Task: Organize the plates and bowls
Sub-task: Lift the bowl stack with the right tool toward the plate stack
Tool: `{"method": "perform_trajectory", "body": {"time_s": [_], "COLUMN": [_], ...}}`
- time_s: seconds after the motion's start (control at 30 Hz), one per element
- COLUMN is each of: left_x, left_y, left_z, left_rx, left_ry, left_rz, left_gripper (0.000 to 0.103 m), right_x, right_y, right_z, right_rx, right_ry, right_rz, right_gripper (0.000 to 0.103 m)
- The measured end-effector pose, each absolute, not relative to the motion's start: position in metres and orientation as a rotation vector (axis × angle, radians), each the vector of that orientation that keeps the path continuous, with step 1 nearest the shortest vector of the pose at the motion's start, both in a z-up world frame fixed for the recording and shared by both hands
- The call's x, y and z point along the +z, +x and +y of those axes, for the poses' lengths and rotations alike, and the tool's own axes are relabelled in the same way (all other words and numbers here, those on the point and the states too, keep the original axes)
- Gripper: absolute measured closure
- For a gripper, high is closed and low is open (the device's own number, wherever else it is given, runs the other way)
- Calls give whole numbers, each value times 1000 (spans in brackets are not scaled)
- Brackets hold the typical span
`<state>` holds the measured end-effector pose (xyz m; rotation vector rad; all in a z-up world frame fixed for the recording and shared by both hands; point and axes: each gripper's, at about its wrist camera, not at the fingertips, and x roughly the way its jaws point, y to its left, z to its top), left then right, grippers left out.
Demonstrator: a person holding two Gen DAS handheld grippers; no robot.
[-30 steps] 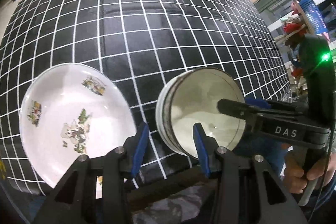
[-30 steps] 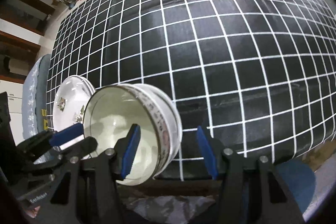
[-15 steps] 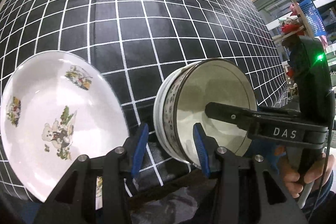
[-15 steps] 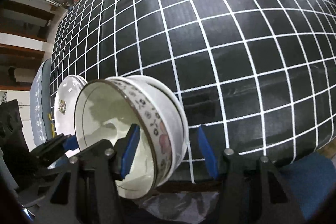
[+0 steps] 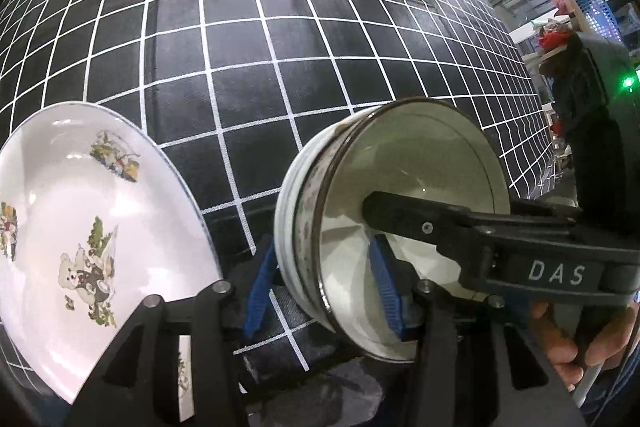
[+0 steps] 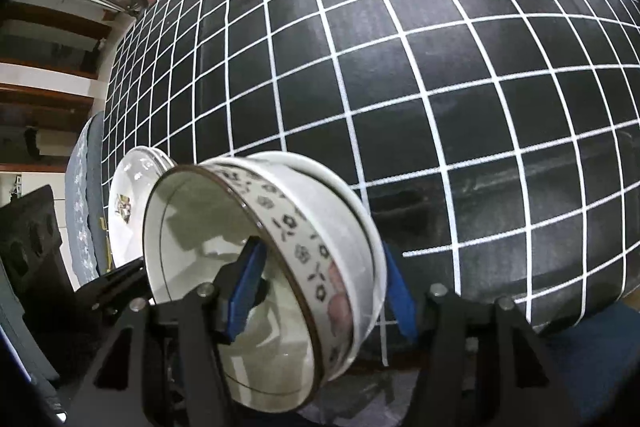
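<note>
Black grid-cloth surface (image 5: 248, 75). Nested bowls (image 5: 400, 211), tilted, at 4 o'clock; both left claw (image 5: 320, 287) and right claw (image 6: 320, 291) pinch their wall. Plate (image 5: 80, 235) at 8 o'clock.

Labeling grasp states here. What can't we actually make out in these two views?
- Left wrist: whether the left gripper pinches the nested bowls; the bowl wall hides pad contact.
- Left wrist: plate cut off by the left edge and the gripper body.
- Right wrist: plate mostly behind the bowls; one or stacked, unclear.
- Both views: whether the bowls touch the table; gripper bodies hide the underside.
</note>
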<state>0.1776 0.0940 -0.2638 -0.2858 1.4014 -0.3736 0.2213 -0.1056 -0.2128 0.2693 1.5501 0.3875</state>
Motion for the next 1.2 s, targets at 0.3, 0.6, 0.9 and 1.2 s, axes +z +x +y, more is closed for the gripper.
{"method": "perform_trajectory", "body": {"time_s": [0.3,0.6,0.9,1.2], "left_x": [-264,-263,-262,-237], "left_y": [179,185,193,201], "left_z": [78,65,52,50], "left_rx": [-359,-326,-297,-292], "left_ry": [-255,-249,-248,-247], "left_rz": [1400,1399,1412,1379], "left_gripper": [45,44,44,44], "right_x": [-214,-215,-215,-186], "right_y": [219,219,219,222], "right_z": [-93,-95,-105,-105], "right_rx": [376,307,257,269], "right_ry": [222,266,329,315], "right_rz": [1537,1546,1581,1554], "right_gripper": [33,31,31,31]}}
